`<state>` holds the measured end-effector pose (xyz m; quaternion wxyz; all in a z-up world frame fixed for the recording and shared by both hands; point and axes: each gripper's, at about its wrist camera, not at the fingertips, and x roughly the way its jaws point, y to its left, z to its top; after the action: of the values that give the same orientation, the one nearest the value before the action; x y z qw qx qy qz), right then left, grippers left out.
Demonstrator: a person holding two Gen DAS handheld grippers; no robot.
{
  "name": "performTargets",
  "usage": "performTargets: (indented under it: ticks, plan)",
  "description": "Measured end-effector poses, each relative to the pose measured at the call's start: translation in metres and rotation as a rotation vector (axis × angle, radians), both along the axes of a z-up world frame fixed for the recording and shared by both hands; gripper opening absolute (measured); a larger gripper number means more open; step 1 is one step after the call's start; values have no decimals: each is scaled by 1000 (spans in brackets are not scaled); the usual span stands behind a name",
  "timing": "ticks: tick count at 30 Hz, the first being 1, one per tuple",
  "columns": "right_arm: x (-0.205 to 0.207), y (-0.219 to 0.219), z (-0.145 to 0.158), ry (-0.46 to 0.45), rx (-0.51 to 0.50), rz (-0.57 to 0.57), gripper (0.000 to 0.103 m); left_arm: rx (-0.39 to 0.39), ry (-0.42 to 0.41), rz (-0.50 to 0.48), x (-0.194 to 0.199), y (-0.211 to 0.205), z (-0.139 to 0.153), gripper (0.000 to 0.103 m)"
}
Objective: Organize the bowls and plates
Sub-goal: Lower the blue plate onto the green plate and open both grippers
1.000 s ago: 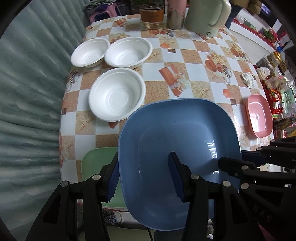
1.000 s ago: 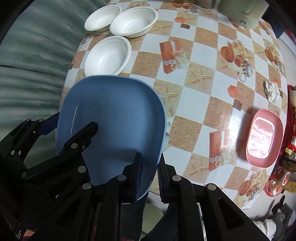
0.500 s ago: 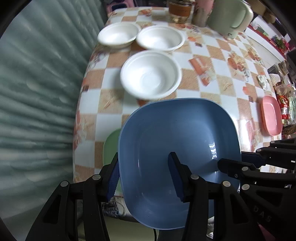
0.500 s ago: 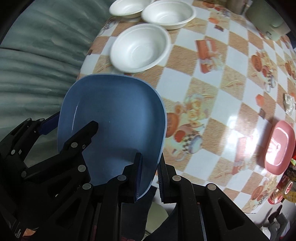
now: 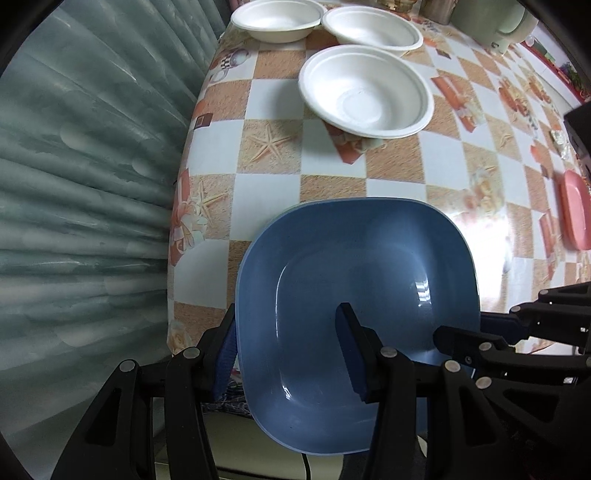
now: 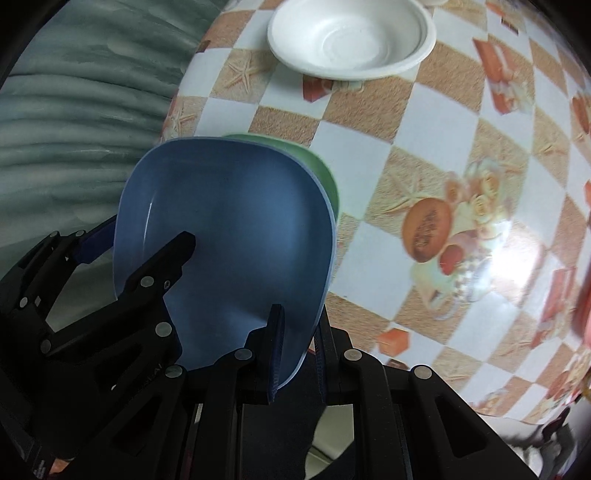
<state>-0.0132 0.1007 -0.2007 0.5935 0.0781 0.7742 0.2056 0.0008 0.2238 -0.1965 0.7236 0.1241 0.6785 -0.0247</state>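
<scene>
Both grippers hold one blue square plate (image 5: pixel 354 280) by opposite rims. My left gripper (image 5: pixel 288 350) is shut on its left rim; my right gripper (image 6: pixel 297 354) is shut on its right rim. The blue plate (image 6: pixel 225 236) hangs just over a green plate (image 6: pixel 325 173) at the table's near edge, which shows only as a sliver in the right wrist view. Three white bowls stand further back: the nearest (image 5: pixel 365 92), (image 6: pixel 351 37), and two behind it (image 5: pixel 279 18), (image 5: pixel 373 31). A pink plate (image 5: pixel 574 214) lies at the right.
The checked tablecloth (image 5: pixel 332 166) covers the table. A grey-green curtain (image 5: pixel 85 166) hangs along the left edge. A pale green kettle (image 5: pixel 495 18) stands at the back right.
Both grippers have carried the blue plate forward and lower over the table. The green plate is now almost fully covered by it. The white bowls look closer.
</scene>
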Motion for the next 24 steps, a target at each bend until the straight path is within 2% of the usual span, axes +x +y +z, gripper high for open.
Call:
performTargets:
  ticks: [4, 7, 8, 9, 10, 11, 12, 17, 24]
  plan:
    - [1, 7, -7, 5, 11, -20, 18, 19, -12, -4, 5, 4, -6, 61]
    - [3, 7, -12, 6, 27, -40, 18, 60, -27, 0, 9, 11, -9, 78]
    - [3, 6, -13, 11, 24, -44, 20, 68, -34, 1, 9, 13, -9, 78]
    - [3, 4, -15, 16, 17, -49, 27, 69, -38, 0, 9, 16, -8, 78]
    - [3, -2, -16, 18, 7, -59, 57, 67, -38, 1, 9, 18, -7, 79]
    - [2, -7, -16, 15, -14, -63, 82, 67, -41, 10, 9, 22, -5, 79]
    - [2, -14, -17, 11, -24, -76, 89, 56, -37, 16, 9, 25, -4, 79]
    - [-3, -66, -24, 33, -64, -208, 91, 1, -24, 8, 6, 18, 2, 79]
    - [-37, -139, -25, 96, -106, -414, 91, -83, 28, -158, 0, -51, 2, 80]
